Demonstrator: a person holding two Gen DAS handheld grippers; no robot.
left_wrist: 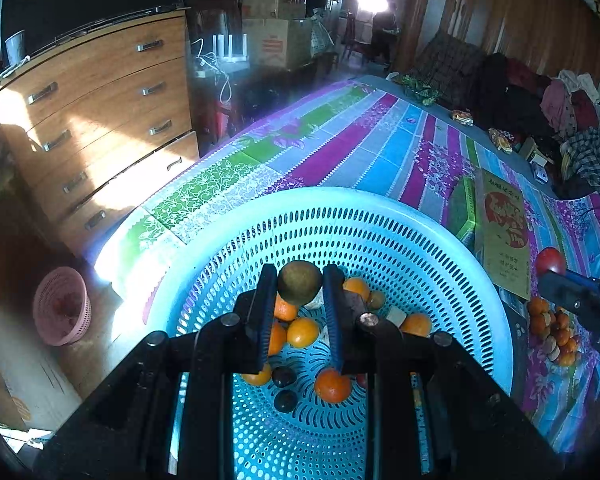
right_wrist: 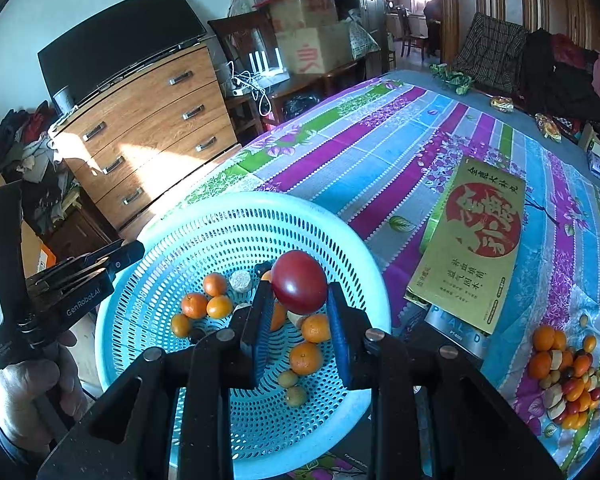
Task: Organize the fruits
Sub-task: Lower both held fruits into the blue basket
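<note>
A light blue perforated basket (left_wrist: pixel 452 240) (right_wrist: pixel 172 224) sits on the table and holds several oranges (left_wrist: pixel 302 332) (right_wrist: pixel 305 357) and small dark and green fruits. My left gripper (left_wrist: pixel 299 285) is shut on a round olive-green fruit (left_wrist: pixel 299 288) above the basket. My right gripper (right_wrist: pixel 299 292) is shut on a red tomato (right_wrist: pixel 299 288) above the basket's right half. A heap of loose oranges and small fruits (right_wrist: pixel 564 372) (left_wrist: pixel 552 332) lies on the cloth to the right. The left gripper also shows in the right wrist view (right_wrist: pixel 130 254), the right one in the left wrist view (left_wrist: pixel 548 280).
A gold and red flat box (right_wrist: pixel 472 236) (left_wrist: pixel 500 232) lies right of the basket on the striped floral tablecloth (right_wrist: pixel 380 148). A wooden chest of drawers (left_wrist: pixel 96 120) stands left of the table. A pink bin (left_wrist: pixel 62 306) is on the floor. Clutter lines the far side.
</note>
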